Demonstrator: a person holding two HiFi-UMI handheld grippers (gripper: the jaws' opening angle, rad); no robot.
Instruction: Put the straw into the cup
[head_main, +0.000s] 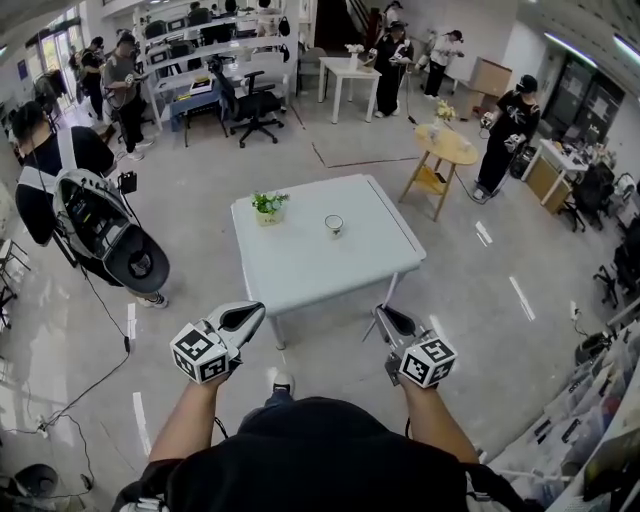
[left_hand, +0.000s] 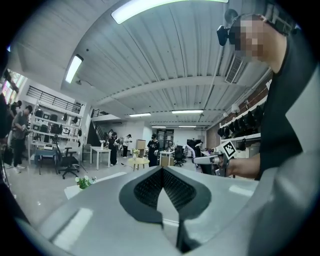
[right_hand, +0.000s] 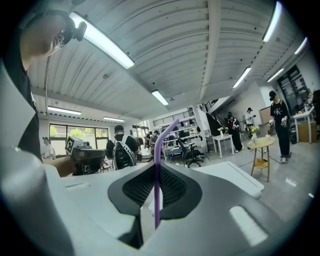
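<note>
Straw (right_hand: 156, 145), right gripper view: purple, upright, pinched between the closed jaws of the right gripper (right_hand: 156, 169). Left gripper view: left gripper (left_hand: 163, 171) jaws together, nothing between them. Head view: cup (head_main: 334, 224) stands on the white table (head_main: 370, 262), well ahead of both grippers.

A thin purple straw (right_hand: 156, 195) is held upright between the closed fingers (right_hand: 172, 189) of the right gripper (right_hand: 155, 167), with its top bent over to the right above them. A small pale cup (head_main: 334, 224) is seen standing upright near the middle of the white surface (head_main: 300, 275), well apart from the straw.
</note>
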